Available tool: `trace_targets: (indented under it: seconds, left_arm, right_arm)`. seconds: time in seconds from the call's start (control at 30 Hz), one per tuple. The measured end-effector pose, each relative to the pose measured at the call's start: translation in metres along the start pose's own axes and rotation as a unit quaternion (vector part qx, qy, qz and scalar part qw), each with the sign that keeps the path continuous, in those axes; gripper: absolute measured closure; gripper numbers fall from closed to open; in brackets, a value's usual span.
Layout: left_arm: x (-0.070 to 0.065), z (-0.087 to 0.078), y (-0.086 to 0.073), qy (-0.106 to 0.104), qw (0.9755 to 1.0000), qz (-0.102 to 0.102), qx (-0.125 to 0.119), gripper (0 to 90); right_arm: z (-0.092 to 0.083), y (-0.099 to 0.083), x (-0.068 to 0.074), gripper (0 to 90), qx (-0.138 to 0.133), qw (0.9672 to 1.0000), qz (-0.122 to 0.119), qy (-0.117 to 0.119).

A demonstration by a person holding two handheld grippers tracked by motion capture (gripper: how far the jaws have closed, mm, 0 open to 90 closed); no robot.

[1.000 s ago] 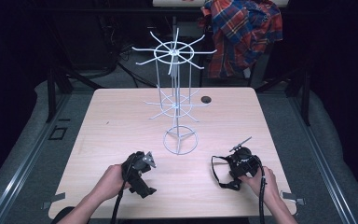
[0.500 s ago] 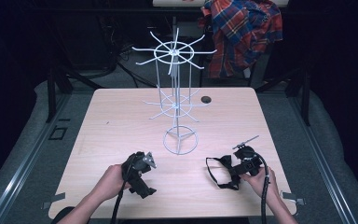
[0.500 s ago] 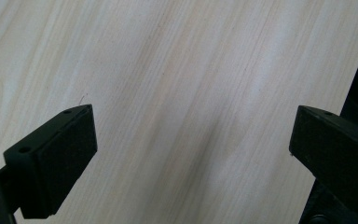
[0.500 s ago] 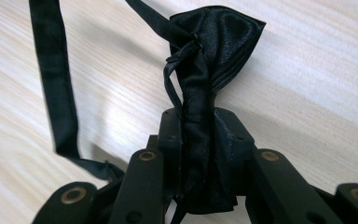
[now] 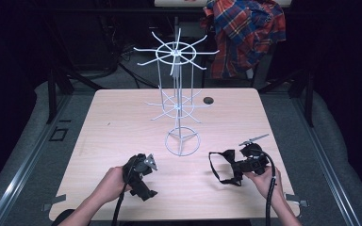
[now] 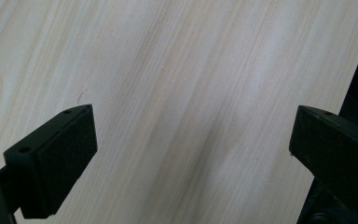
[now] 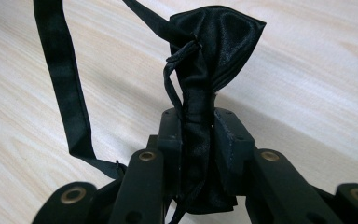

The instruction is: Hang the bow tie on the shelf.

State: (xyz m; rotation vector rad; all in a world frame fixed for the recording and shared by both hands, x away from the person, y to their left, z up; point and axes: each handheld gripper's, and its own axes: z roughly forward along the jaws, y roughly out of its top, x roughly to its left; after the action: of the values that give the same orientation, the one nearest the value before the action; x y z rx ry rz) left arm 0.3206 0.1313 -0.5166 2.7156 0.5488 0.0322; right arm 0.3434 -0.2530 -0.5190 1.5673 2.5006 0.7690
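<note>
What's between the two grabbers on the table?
Just bare wooden table between the left gripper and the bow tie pinched in the right gripper; the high view shows it. The wire rack's ring foot sits farther back.

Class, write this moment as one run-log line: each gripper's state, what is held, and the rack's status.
right gripper: shut on bow tie | left gripper: open, over table | wire rack: bare, bow tie not hung
</note>
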Motion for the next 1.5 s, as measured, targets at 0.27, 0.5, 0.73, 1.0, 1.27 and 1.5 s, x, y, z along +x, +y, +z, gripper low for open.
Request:
trace_targets:
  seconds: [0.27, 0.5, 0.73, 1.0, 1.27, 1.5]
  left_arm:
    - [0.001, -0.006, -0.013, 0.007, 0.9998, -0.018, -0.004, 0.8]
    - [0.001, -0.012, -0.027, 0.014, 0.9993, -0.035, -0.005, 0.8]
    - [-0.001, -0.015, -0.037, 0.016, 0.9988, -0.047, -0.005, 0.8]
    - [-0.001, -0.019, -0.045, 0.019, 0.9981, -0.059, -0.006, 0.8]
    - [-0.001, -0.018, -0.046, 0.018, 0.998, -0.061, -0.005, 0.9]
    - [-0.001, -0.017, -0.045, 0.017, 0.9981, -0.058, -0.005, 0.9]
  right_arm:
    - [-0.004, 0.011, 0.001, 73.5, -0.022, 0.9996, -0.017, -0.003]
    - [-0.006, 0.021, 0.002, 73.5, -0.034, 0.999, -0.029, 0.001]
    - [-0.014, 0.03, -0.004, 73.5, -0.064, 0.9975, -0.016, 0.024]
    - [-0.023, 0.04, -0.006, 73.6, -0.098, 0.9944, -0.012, 0.037]
    - [-0.027, 0.043, 0.001, 73.6, -0.111, 0.9929, -0.021, 0.039]
    - [-0.035, 0.046, 0.006, 73.5, -0.133, 0.9898, -0.025, 0.045]
